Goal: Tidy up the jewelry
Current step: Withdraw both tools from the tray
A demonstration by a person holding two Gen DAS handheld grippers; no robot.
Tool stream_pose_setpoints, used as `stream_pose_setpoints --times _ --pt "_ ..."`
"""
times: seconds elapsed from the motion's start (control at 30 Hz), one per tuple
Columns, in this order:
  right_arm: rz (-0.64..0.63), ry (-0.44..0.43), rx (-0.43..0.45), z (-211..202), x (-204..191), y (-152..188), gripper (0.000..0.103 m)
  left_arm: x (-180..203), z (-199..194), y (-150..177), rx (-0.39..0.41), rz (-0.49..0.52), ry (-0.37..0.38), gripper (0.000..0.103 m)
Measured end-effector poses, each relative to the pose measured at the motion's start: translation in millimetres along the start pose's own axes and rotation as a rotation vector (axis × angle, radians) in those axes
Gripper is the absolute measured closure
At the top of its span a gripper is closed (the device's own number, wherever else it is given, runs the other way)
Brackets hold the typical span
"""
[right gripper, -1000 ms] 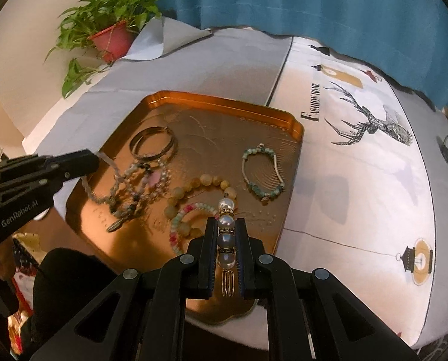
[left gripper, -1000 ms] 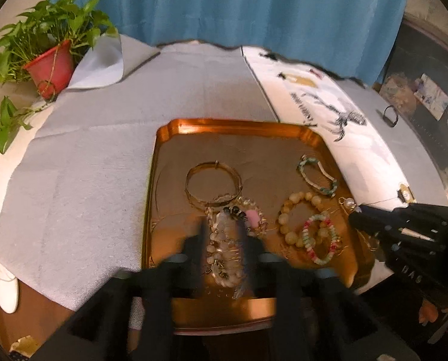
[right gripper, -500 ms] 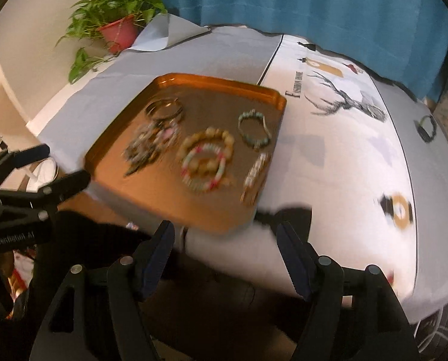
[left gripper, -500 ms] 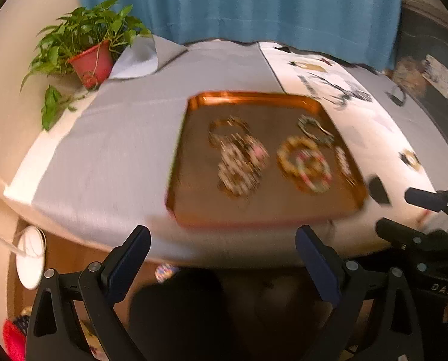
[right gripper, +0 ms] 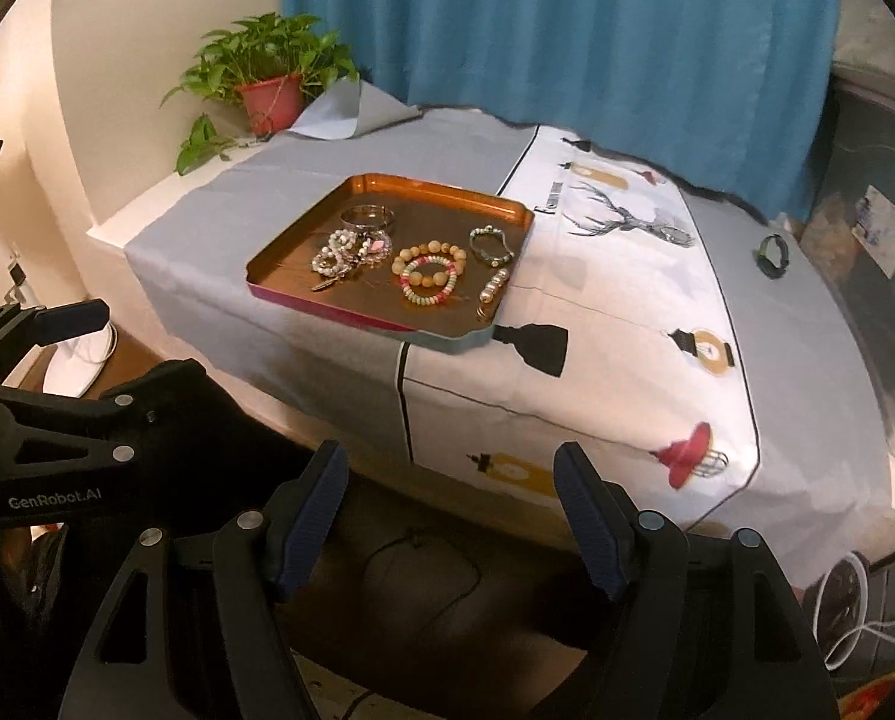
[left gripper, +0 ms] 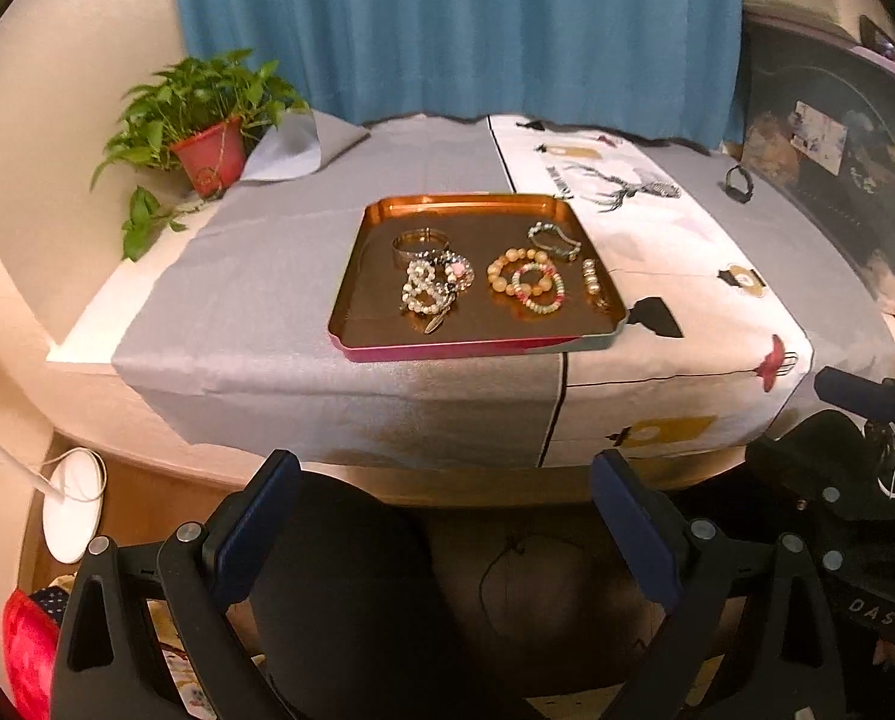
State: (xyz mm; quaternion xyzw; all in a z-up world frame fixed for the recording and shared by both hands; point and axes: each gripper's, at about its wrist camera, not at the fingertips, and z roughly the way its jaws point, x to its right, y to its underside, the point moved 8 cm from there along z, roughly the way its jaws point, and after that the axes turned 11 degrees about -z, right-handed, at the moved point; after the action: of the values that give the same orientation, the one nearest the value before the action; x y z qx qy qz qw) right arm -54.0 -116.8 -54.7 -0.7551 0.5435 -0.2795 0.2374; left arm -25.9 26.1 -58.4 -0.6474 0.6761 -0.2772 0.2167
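A copper tray (left gripper: pixel 465 201) (right gripper: pixel 441 186) sits on the cloth-covered table. In it lie a gold bangle (left gripper: pixel 420 240) (right gripper: pixel 367 216), a heap of pearl bracelets (left gripper: pixel 429 291) (right gripper: pixel 345 255), an amber bead bracelet (left gripper: pixel 507 267) (right gripper: pixel 429 251), a pink-green bead bracelet (left gripper: pixel 540 297) (right gripper: pixel 426 285), a teal bracelet (left gripper: pixel 555 237) (right gripper: pixel 491 243) and a pearl bar piece (left gripper: pixel 591 276) (right gripper: pixel 495 285). My left gripper (left gripper: pixel 441 498) hangs open and empty, well back from the table's front edge. My right gripper (right gripper: pixel 450 480) is likewise open, empty, and off the table.
A potted plant (left gripper: pixel 207 150) stands at the table's far left corner before a blue curtain (left gripper: pixel 447 24). A black ring-shaped band (left gripper: pixel 738 183) lies far right on the cloth. A white lamp base (left gripper: pixel 72 504) is on the floor at left. Dark clothing fills the space below the grippers.
Both grippers opened and drew back from the tray past the table edge. The right one let go of the pearl bar piece, which lies on the tray's right side; the left one left the pearl bracelets.
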Motion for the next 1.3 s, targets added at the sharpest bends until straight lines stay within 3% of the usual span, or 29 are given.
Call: stream_pose_setpoints --times 0.5,1.3 --pt "-0.003 0.012 0.03 -29.8 -5.8 17.5 0.029 12.9 -41.7 13.8 0.063 0.032 -0.002 0.007" --pt "0.006 0.002 -0.012 -18.8 -1.5 25.5 0.028 16.3 -25.4 18.8 0.016 0.044 -0.006 0.007"
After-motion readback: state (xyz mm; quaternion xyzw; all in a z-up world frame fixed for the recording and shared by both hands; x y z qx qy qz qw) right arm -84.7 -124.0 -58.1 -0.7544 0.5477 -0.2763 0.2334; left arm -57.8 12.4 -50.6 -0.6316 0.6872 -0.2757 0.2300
